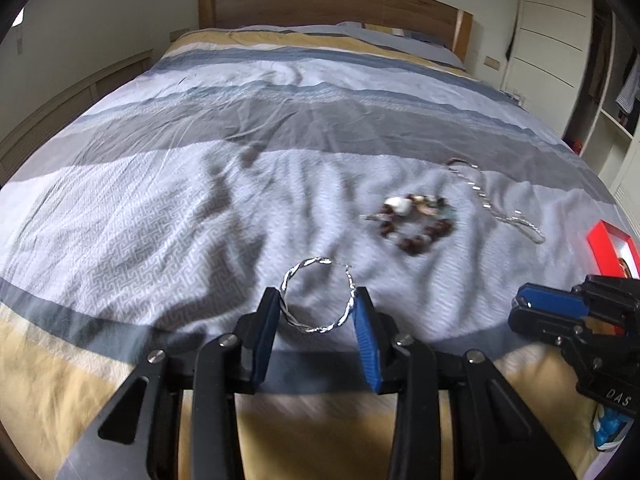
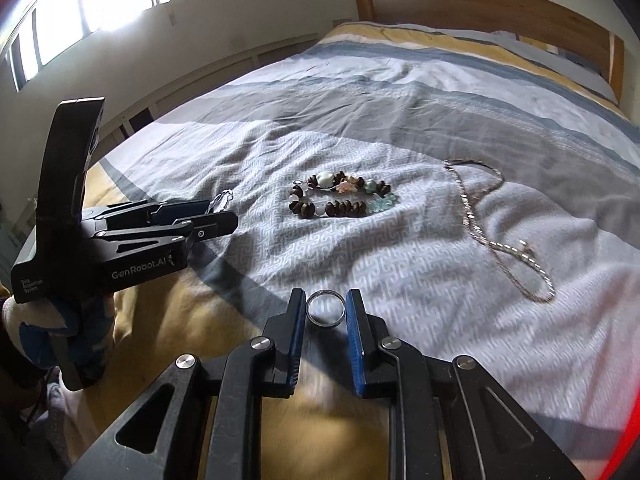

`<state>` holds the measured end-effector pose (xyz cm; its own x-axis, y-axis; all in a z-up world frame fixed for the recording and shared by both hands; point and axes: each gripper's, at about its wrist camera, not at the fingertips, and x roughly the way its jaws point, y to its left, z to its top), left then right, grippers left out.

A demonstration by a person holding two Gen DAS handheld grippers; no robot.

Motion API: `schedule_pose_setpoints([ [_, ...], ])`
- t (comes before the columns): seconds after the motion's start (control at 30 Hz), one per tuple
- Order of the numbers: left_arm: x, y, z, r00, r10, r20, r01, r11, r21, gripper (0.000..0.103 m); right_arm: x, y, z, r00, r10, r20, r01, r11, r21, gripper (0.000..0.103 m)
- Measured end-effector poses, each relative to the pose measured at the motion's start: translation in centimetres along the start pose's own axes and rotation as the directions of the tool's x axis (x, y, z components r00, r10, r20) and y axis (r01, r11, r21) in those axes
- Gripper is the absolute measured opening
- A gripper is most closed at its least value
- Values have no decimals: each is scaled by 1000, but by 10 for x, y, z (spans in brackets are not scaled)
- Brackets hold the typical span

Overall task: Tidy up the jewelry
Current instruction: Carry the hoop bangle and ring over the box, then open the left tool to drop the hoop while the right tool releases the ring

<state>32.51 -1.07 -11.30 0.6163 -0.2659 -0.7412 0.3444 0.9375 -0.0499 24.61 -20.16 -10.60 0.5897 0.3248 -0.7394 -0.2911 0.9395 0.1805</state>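
Both pieces are lifted off the bed (image 1: 280,128): left claw (image 1: 318,304) pinches the hoop (image 1: 318,296), right claw (image 2: 325,308) pinches the ring (image 2: 325,307). Next, probably carry them to the red box (image 1: 612,250), release gently

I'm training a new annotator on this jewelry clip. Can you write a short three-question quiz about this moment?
1. True or false: the left claw grips a twisted silver hoop.
2. What does the right claw hold?
A. a plain metal ring
B. a wristwatch
C. a hair clip
3. Fill in: lying on the bedspread between the left claw and the silver chain necklace is the beaded ____.

Key: 1 true; 2 A; 3 bracelet.
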Motion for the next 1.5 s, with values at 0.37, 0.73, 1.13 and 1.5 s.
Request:
schedule_pose_setpoints([
  [0.37,-57,-87,-3,996,-83,15,81,992,96,35,-98,-26,-21,990,-125,65,121,991,55,20],
  [0.73,-90,-208,1,973,-230,11,222,949,223,35,-188,-97,-69,958,-277,74,262,950,170,20],
  [1.13,-89,-323,-10,937,-344,-62,343,873,346,35,-237,-174,-132,918,-397,11,381,889,254,20],
  [1.5,-56,-389,-40,915,-357,-187,403,813,421,35,-235,-214,-169,914,-403,-49,400,874,277,20],
])
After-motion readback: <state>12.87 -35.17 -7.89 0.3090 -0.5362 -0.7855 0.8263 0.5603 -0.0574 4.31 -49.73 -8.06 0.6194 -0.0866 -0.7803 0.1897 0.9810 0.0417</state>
